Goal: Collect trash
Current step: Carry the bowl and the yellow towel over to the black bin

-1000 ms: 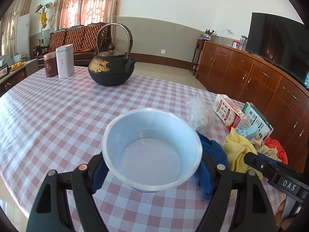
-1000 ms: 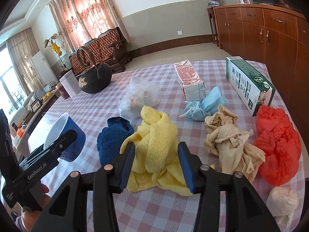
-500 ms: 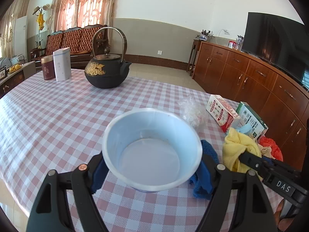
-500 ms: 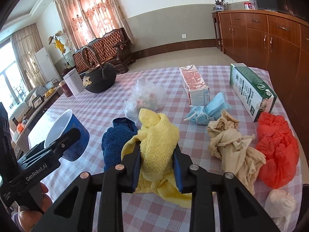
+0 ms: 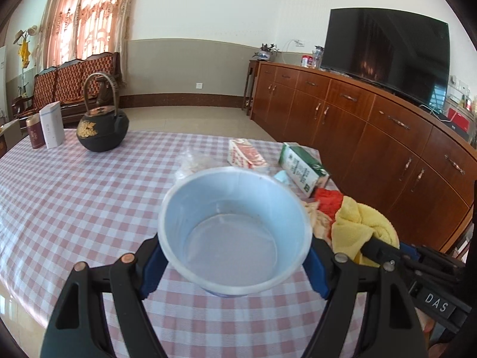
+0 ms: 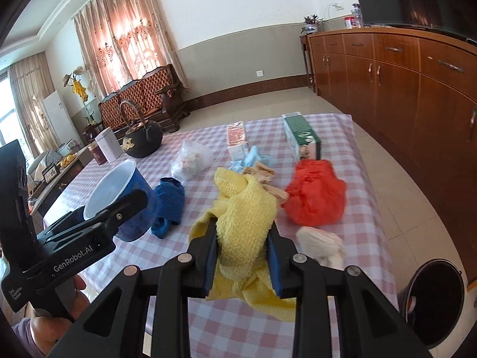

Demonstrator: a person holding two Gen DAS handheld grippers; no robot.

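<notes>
Collection is barely started: the blue tub (image 5: 234, 232), clamped in the left gripper (image 5: 235, 264) above the checked table (image 5: 74, 197), is empty, while the right gripper (image 6: 242, 249), its jaws just closed, pinches the yellow cloth (image 6: 244, 217) lifted beside it. On the table I count one blue cloth (image 6: 168, 200), one red bag (image 6: 314, 197), one clear bag (image 6: 192, 161), two cartons, and one dark bin (image 6: 433, 295) on the floor
</notes>
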